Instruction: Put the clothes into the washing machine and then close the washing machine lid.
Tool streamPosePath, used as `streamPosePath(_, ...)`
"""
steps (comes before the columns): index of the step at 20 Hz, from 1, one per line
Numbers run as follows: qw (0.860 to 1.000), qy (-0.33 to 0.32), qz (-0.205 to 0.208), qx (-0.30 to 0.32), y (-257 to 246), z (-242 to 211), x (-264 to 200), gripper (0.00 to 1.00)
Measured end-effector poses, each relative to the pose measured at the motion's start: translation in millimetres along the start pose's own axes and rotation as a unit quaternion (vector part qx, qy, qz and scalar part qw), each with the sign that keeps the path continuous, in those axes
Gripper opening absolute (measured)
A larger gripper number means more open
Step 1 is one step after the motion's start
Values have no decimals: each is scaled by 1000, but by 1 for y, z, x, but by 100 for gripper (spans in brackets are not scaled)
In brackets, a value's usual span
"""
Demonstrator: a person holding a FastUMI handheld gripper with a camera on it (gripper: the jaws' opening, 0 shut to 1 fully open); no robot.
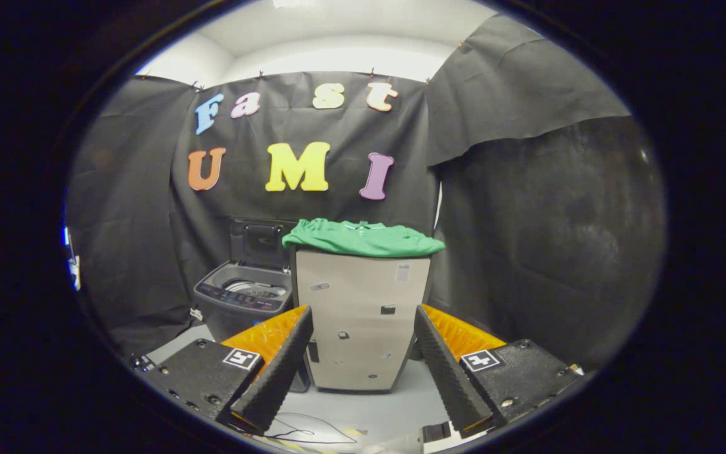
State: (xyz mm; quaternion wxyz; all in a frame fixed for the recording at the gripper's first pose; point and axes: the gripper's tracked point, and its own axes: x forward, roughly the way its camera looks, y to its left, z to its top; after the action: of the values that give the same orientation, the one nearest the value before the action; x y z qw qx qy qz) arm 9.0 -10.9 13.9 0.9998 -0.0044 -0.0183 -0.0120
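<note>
Gripper view: gripper (pixel 363 362) fingers spread wide, holding nothing; green garment (pixel 363 238) lies atop a beige box (pixel 363 315); washing machine (pixel 243 299) beside it, lid (pixel 261 243) up.

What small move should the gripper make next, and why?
Probably move forward and up toward the green garment. It lies folded on top of the beige cabinet, beyond the fingers, and the gripper is open and holds nothing. The washing machine beside the cabinet already has its lid raised, so the garment comes first.
</note>
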Motion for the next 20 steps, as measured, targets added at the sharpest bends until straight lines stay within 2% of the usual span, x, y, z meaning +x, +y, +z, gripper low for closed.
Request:
streamPosePath(11, 1000, 5, -12, -7, 11, 32, 18, 100)
streamPosePath(16, 1000, -3, -24, 0, 11, 84, 43, 100)
streamPosePath(20, 1000, -15, -22, -1, 9, 127, 82, 100)
